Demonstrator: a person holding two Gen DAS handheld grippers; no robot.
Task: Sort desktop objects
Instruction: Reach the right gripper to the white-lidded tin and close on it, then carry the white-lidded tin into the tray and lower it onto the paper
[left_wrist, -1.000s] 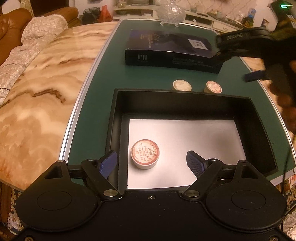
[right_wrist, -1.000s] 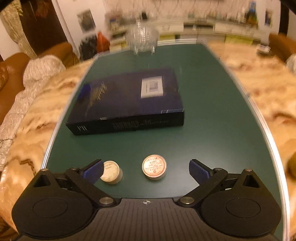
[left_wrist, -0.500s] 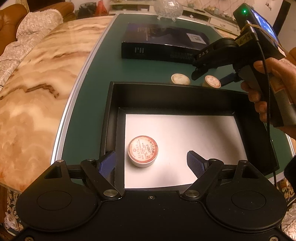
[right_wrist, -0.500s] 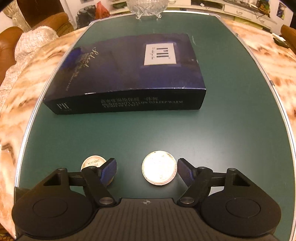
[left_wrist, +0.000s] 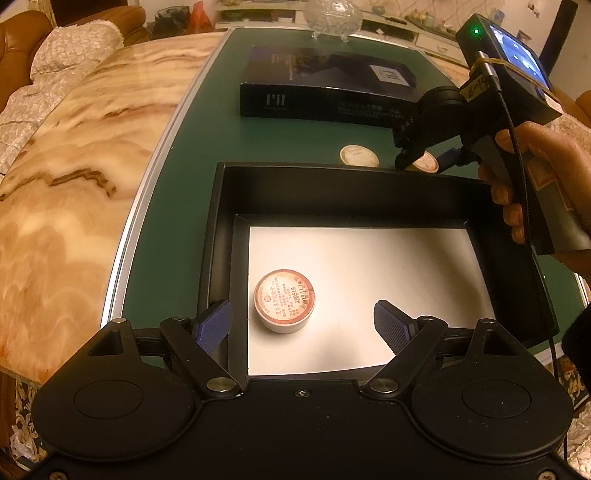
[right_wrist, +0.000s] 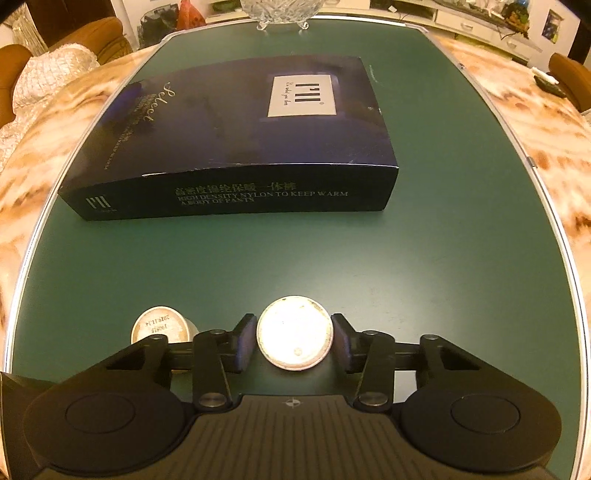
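Note:
A black open box (left_wrist: 218, 236) with a white floor sits on the green table top. One round tin with a red label (left_wrist: 285, 300) lies inside it at the near left. My left gripper (left_wrist: 303, 325) is open and empty above the box's near edge. Behind the box stand two more round tins. My right gripper (right_wrist: 294, 341) has its pads against both sides of the right tin (right_wrist: 294, 338), which stands on the table; it also shows in the left wrist view (left_wrist: 426, 162). The other tin (right_wrist: 159, 326) stands just left of it, also in the left wrist view (left_wrist: 359, 155).
A flat dark blue carton (right_wrist: 236, 136) lies across the table behind the tins. A glass bowl (right_wrist: 282, 9) stands at the far end. Marble surfaces (left_wrist: 66, 177) flank the green top on both sides. A brown sofa (left_wrist: 22, 33) is at the far left.
My right gripper came down toward the right tin and closed its fingers around it. My left gripper stayed open over the box, shifting only slightly.

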